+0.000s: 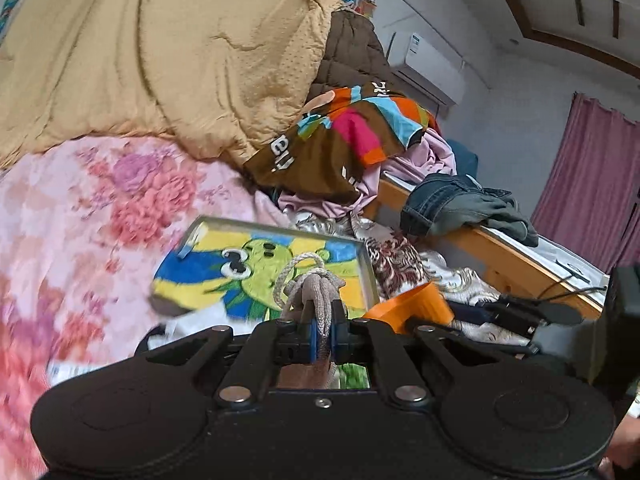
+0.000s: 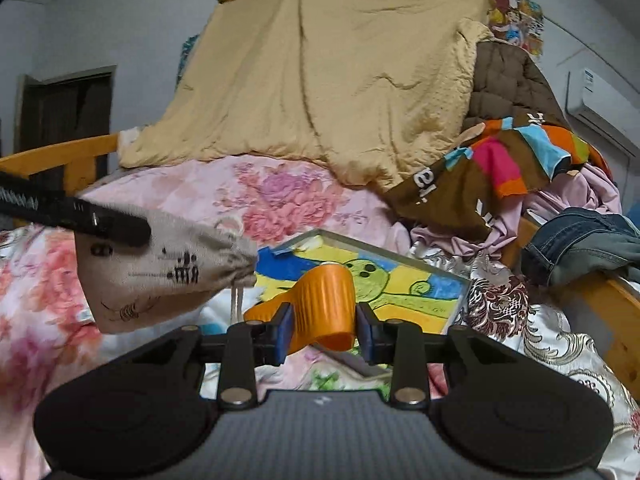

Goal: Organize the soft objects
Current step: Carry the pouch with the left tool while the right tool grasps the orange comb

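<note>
My left gripper (image 1: 323, 340) is shut on a beige cloth drawstring pouch (image 1: 316, 296), gripping its gathered neck. In the right wrist view the pouch (image 2: 160, 268) hangs from the left gripper's finger (image 2: 108, 224) above the floral bedsheet. My right gripper (image 2: 324, 338) is shut on an orange ribbed plastic piece (image 2: 324, 304), which also shows in the left wrist view (image 1: 416, 304). Both hover over a framed cartoon picture (image 1: 260, 264) lying on the bed.
A tan quilt (image 2: 340, 80) is heaped at the back. A brown multicoloured blanket (image 2: 500, 168), lilac cloth (image 2: 572, 196) and jeans (image 2: 588, 240) pile on the right by the wooden bed rail (image 1: 520, 256). A pink floral sheet (image 1: 80, 220) covers the bed.
</note>
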`<state>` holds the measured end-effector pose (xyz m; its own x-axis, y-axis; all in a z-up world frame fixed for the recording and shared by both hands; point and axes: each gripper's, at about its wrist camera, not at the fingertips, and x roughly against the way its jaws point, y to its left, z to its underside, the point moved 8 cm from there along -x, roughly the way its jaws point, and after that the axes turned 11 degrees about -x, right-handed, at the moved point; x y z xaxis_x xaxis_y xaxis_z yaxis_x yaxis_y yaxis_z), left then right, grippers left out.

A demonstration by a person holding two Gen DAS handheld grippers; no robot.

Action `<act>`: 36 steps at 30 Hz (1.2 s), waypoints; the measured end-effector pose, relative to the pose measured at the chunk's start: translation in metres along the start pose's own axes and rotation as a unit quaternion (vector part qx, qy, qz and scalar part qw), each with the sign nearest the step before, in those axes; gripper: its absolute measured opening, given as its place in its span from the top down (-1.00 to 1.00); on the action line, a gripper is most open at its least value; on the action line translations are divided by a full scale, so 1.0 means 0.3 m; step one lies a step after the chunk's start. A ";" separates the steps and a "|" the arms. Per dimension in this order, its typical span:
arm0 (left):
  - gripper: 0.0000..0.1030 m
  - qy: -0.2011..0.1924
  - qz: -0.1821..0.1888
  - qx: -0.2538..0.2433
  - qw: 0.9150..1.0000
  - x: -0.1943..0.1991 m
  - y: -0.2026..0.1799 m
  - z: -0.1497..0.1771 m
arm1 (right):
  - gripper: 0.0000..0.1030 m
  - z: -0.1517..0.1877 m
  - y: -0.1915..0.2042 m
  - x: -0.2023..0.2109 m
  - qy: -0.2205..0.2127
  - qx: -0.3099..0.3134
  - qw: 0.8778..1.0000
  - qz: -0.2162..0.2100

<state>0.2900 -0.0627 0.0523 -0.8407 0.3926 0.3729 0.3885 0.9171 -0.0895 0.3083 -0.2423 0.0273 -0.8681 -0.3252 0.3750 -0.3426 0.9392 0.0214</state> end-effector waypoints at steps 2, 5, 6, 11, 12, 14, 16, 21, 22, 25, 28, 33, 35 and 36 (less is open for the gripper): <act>0.90 0.002 0.001 -0.002 1.000 -0.070 0.011 -0.034 | 0.28 0.000 -0.022 -0.064 0.002 -0.001 1.000 0.014; 0.90 0.006 -0.003 -0.017 1.000 -0.182 0.021 -0.070 | 0.28 -0.004 -0.065 -0.145 -0.001 -0.022 0.999 0.028; 0.90 0.009 -0.006 -0.026 1.000 -0.231 0.021 -0.077 | 0.28 -0.004 -0.088 -0.174 -0.003 -0.035 0.999 0.034; 0.89 0.034 -0.011 -0.043 0.998 -0.440 0.029 -0.079 | 0.28 0.002 -0.216 -0.301 -0.007 -0.105 0.993 0.058; 0.89 0.040 -0.012 -0.047 0.998 -0.478 0.031 -0.075 | 0.28 0.007 -0.238 -0.321 -0.005 -0.118 0.991 0.060; 0.89 0.050 -0.016 -0.059 0.997 -0.550 0.031 -0.064 | 0.28 0.016 -0.285 -0.369 -0.003 -0.140 0.988 0.063; 0.89 0.062 -0.023 -0.072 0.995 -0.612 0.036 -0.051 | 0.28 0.031 -0.311 -0.412 0.004 -0.148 0.987 0.065; 0.89 0.091 -0.032 -0.082 0.992 -0.755 0.058 -0.014 | 0.28 0.085 -0.328 -0.507 0.036 -0.151 0.986 0.060; 0.89 0.095 -0.032 -0.082 0.992 -0.776 0.062 -0.006 | 0.28 0.097 -0.329 -0.519 0.042 -0.150 0.986 0.060; 0.89 0.104 -0.033 -0.084 0.990 -0.829 0.062 0.010 | 0.25 0.119 -0.332 -0.536 0.056 -0.148 0.985 0.063; 0.88 0.109 -0.029 -0.097 0.989 -0.860 0.038 0.021 | 0.17 0.131 -0.347 -0.545 0.067 -0.154 0.983 0.071; 0.84 0.122 -0.020 -0.129 0.984 -0.881 -0.009 0.048 | 0.02 0.149 -0.361 -0.539 0.076 -0.155 0.981 0.083; 0.79 0.128 -0.016 -0.129 0.983 -0.882 -0.018 0.065 | -0.03 0.156 -0.367 -0.535 0.076 -0.151 0.981 0.091; 0.76 0.131 -0.012 -0.129 0.983 -0.883 -0.021 0.075 | -0.03 0.156 -0.371 -0.533 0.076 -0.152 0.981 0.093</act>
<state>0.5018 -0.1710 -0.0669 -0.7386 0.3083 0.5995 0.4802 0.8648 0.1469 0.4684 -0.3001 -0.0784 -0.8338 -0.1461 0.5324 -0.0395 0.9777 0.2065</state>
